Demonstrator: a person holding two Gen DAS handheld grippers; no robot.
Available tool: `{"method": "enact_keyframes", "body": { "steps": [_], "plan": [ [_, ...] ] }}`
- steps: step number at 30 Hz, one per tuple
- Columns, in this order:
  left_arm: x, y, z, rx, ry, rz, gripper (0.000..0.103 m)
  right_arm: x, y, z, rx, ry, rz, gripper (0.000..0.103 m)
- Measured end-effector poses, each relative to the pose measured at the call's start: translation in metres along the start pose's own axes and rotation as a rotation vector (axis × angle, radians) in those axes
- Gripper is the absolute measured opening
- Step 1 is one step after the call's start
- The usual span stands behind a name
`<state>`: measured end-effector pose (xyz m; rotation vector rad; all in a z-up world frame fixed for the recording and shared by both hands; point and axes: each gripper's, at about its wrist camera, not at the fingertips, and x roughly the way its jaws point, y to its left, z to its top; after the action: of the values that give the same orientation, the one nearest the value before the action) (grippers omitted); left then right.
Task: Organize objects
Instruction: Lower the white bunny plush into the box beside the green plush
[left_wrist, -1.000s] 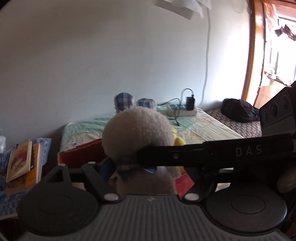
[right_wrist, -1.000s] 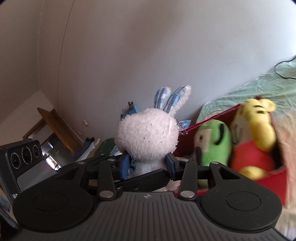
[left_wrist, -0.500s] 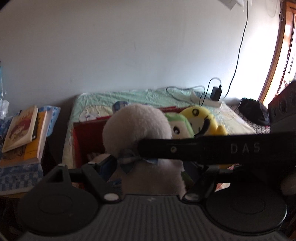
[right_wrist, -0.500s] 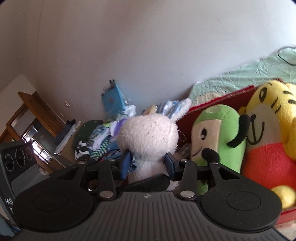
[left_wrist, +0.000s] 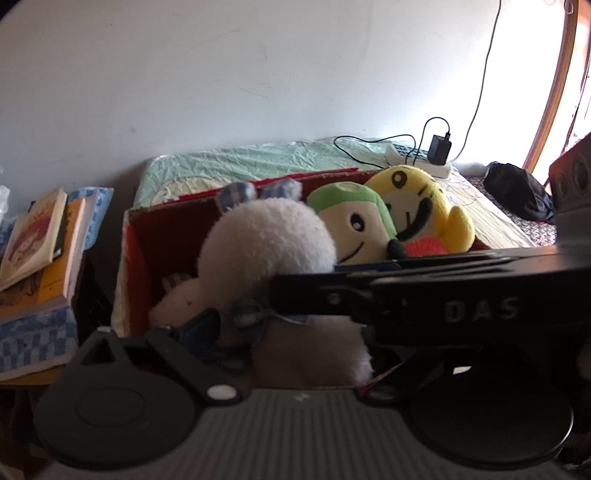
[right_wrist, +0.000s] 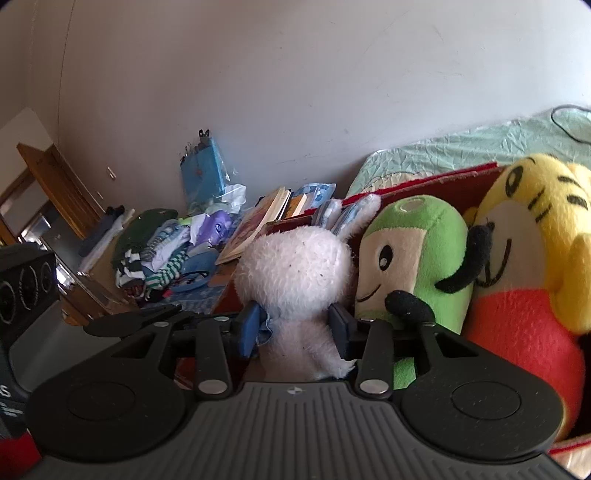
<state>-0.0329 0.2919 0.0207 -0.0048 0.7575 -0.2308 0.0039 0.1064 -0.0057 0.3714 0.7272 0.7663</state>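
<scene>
A white plush bunny (right_wrist: 295, 269) with checked blue ears is at the left end of the red box (left_wrist: 133, 258), beside a green plush (right_wrist: 410, 251) and a yellow tiger plush (right_wrist: 532, 221). My right gripper (right_wrist: 293, 328) is shut on the bunny just below its head, blue pads pressing both sides. In the left wrist view the bunny (left_wrist: 266, 240) fills the middle, and the right gripper's arm crosses in front of it. My left gripper (left_wrist: 284, 336) stands wide around the bunny's lower body. Its left pad (left_wrist: 201, 325) is near the bow; its right finger is hidden.
The red box rim (right_wrist: 424, 177) lies on a bed with a green sheet (left_wrist: 240, 166). A power strip (left_wrist: 417, 158) and a black bag (left_wrist: 517, 192) sit at the bed's far end. Left of the box are stacked books (left_wrist: 33, 236) and piled clothes (right_wrist: 162, 243).
Both grippers have come down with the bunny from above the box's rim. The bunny is now low inside the box, against the green plush.
</scene>
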Motion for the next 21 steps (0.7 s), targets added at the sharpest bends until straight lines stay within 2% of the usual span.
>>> {"method": "enact_keyframes", "body": {
  "steps": [3, 8, 12, 17, 21],
  "plan": [
    [-0.002, 0.0, 0.003, -0.007, 0.003, 0.007, 0.095, -0.011, -0.006, 0.0, 0.053, -0.03, 0.011, 0.053],
    [-0.004, -0.002, 0.009, -0.015, 0.025, 0.047, 0.095, -0.023, -0.006, 0.002, 0.101, -0.071, 0.002, 0.054],
    [-0.009, -0.004, 0.015, -0.033, 0.033, 0.08, 0.095, -0.033, 0.002, 0.0, 0.085, -0.098, -0.046, 0.056],
    [-0.011, -0.011, 0.022, -0.052, 0.081, 0.146, 0.095, -0.053, 0.004, -0.003, 0.087, -0.148, -0.096, 0.059],
    [-0.017, -0.022, 0.024, -0.057, 0.078, 0.188, 0.095, -0.068, 0.007, -0.006, 0.097, -0.184, -0.176, 0.06]
  ]
}}
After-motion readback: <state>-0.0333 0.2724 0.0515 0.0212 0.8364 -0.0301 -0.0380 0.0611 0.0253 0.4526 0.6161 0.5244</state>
